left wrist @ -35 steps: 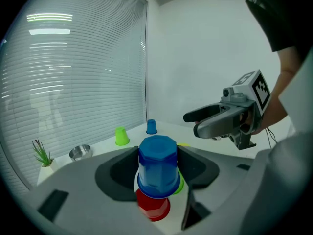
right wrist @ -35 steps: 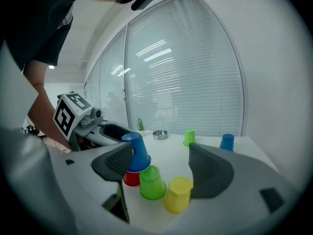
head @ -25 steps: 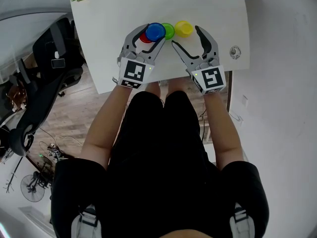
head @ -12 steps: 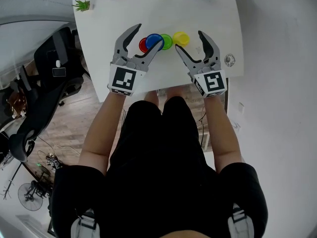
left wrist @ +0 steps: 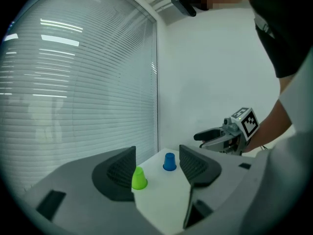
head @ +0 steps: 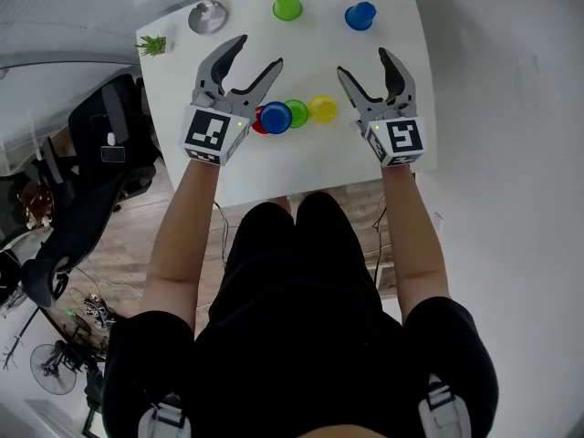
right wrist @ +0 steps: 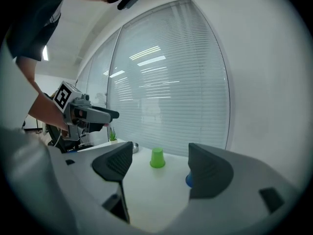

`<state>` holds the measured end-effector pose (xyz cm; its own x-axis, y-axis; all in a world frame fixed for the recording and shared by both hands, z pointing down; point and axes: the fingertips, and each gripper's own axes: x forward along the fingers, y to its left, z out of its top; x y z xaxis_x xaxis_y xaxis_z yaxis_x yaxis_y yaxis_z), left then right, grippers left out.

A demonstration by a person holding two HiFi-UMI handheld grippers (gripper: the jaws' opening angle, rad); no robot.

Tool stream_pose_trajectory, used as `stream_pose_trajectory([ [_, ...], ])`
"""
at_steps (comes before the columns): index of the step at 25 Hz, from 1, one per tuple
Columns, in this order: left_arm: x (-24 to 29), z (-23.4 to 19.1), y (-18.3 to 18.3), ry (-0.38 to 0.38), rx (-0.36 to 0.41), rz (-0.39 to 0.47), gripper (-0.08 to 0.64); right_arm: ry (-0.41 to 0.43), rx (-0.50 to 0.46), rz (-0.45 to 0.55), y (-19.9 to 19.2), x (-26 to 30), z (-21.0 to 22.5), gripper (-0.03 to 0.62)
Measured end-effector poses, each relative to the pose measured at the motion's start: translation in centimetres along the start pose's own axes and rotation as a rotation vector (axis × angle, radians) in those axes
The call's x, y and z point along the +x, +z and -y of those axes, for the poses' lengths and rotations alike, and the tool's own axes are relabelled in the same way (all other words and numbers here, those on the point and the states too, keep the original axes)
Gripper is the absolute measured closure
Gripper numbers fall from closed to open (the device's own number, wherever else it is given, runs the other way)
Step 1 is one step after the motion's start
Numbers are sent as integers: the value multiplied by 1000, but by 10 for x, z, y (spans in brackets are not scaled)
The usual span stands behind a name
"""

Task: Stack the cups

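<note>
A person is holding the left gripper (head: pixel 258 55) and right gripper (head: pixel 365 64) above the white table (head: pixel 401 26). Both sets of fingers are standing wide open with nothing between them, the left pair having just been narrowing a little. Four cups are sitting in a tight row near the person, between the two grippers' bodies: the red cup (head: pixel 256 121), near blue cup (head: pixel 276 117), near green cup (head: pixel 297 112) and yellow cup (head: pixel 321 109). The far green cup (head: pixel 286 5) and far blue cup (head: pixel 359 15) are standing apart toward the far edge, seemingly mouth-down. The step in hand looks to be picking up that far pair, probably left on green and right on blue. Doing it well is meaning staying wide until astride the cup, closing squarely on its tapered wall, then lifting straight up, clear of the near row.
</note>
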<state>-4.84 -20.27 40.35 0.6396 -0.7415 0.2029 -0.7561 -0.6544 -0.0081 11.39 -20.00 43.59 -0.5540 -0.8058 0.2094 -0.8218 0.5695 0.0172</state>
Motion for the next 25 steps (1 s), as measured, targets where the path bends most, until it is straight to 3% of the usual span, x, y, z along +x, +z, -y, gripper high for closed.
stream_pose_trajectory([
  [12, 83, -15, -44, -43, -19, -74, 304, -38, 41, -84, -70, 71, 69, 252],
  [19, 113, -18, -69, -83, -54, -124, 305, -96, 40, -105, -95, 106, 106, 252],
  [25, 132, -10, -83, -125, -69, -150, 310, -98, 61, -141, -121, 126, 119, 253],
])
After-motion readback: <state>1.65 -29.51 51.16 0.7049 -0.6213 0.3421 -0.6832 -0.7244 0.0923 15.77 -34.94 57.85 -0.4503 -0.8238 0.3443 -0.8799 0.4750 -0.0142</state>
